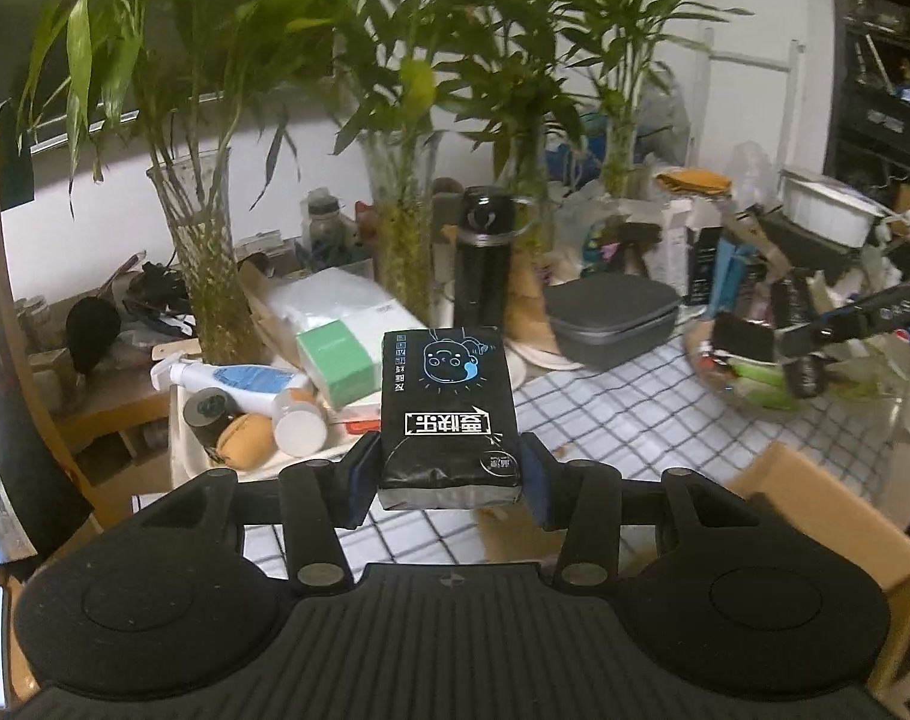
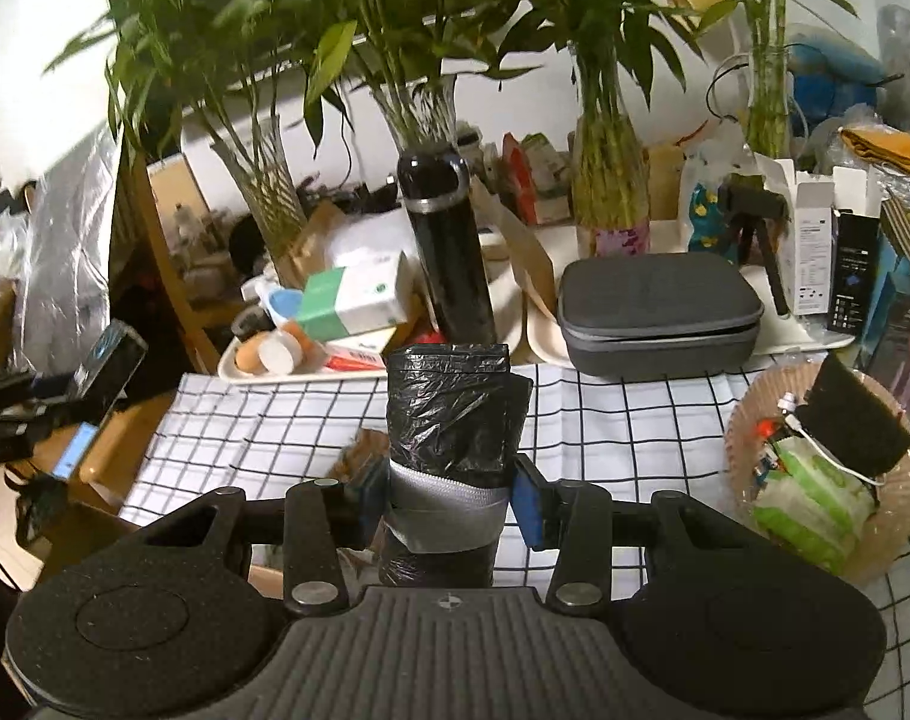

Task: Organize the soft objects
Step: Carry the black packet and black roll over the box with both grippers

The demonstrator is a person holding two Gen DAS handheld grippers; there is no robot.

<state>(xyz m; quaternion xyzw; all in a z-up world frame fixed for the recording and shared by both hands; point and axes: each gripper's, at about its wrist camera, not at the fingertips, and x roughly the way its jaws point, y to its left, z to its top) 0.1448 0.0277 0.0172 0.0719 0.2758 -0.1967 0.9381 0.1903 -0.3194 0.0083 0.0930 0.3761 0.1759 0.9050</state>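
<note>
My left gripper (image 1: 449, 468) is shut on a black tissue pack (image 1: 446, 402) with a blue cartoon face and white lettering, held up over the checked tablecloth (image 1: 623, 414). My right gripper (image 2: 449, 489) is shut on a roll of black plastic bags (image 2: 455, 414) with a grey band round it. A woven basket (image 2: 749, 420) at the right holds a green-and-white soft pack (image 2: 809, 498) and a black sponge (image 2: 857, 420). In the left wrist view that basket (image 1: 725, 384) shows at the right, with the right gripper's (image 1: 773, 339) black roll above it.
A grey zip case (image 2: 659, 312), a black flask (image 2: 449, 252) and glass vases of bamboo (image 2: 611, 192) stand behind the cloth. A white tray (image 1: 182, 450) at the left holds a spray bottle, jars and a green box (image 1: 338, 360). A cardboard box (image 1: 815, 510) sits at the right.
</note>
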